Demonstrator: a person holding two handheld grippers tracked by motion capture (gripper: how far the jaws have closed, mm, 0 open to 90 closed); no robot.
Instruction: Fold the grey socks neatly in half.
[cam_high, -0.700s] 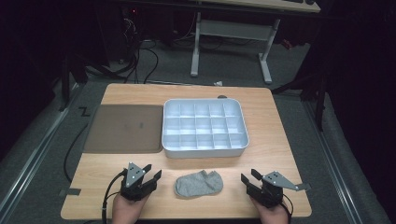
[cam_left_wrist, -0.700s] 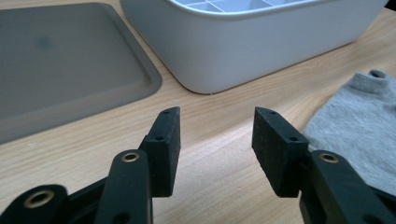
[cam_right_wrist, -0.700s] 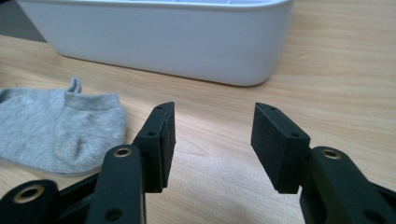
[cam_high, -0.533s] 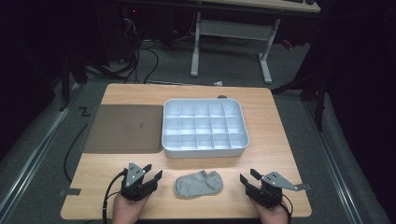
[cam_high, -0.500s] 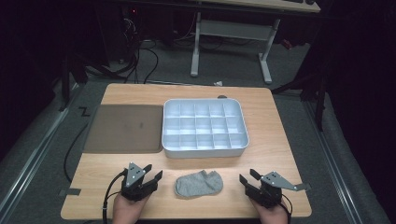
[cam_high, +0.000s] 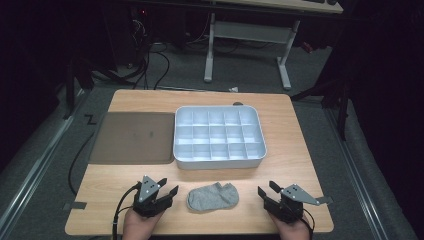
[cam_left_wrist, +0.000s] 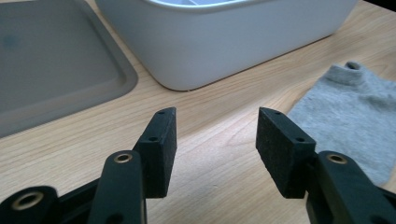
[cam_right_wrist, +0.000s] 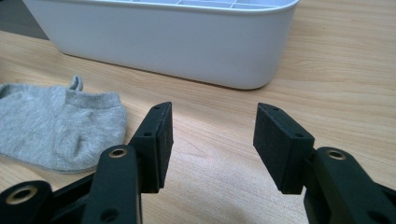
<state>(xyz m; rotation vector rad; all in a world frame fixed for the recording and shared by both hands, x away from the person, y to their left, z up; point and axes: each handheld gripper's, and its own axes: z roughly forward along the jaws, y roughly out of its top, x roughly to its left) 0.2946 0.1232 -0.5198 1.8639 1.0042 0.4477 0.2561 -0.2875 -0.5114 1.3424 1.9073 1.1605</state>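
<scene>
- The left gripper (cam_high: 169, 192) is held with its jaws apart, nothing between them.
- The right gripper (cam_high: 266, 192) is likewise spread and empty.
- The grey sock (cam_high: 213, 196) is laid flat on the counter (cam_high: 295, 160) between both grippers, untouched.
- The white divided tray (cam_high: 219, 161) is seen beyond them.

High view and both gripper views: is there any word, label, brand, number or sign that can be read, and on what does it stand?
None can be read.
The grey sock, the white divided bin and the grey mat show no print.
The wooden table carries no label.
A black zigzag mark on the floor left of the table looks like tape, not a letter for certain.
The left gripper and right gripper bear no lettering.
</scene>
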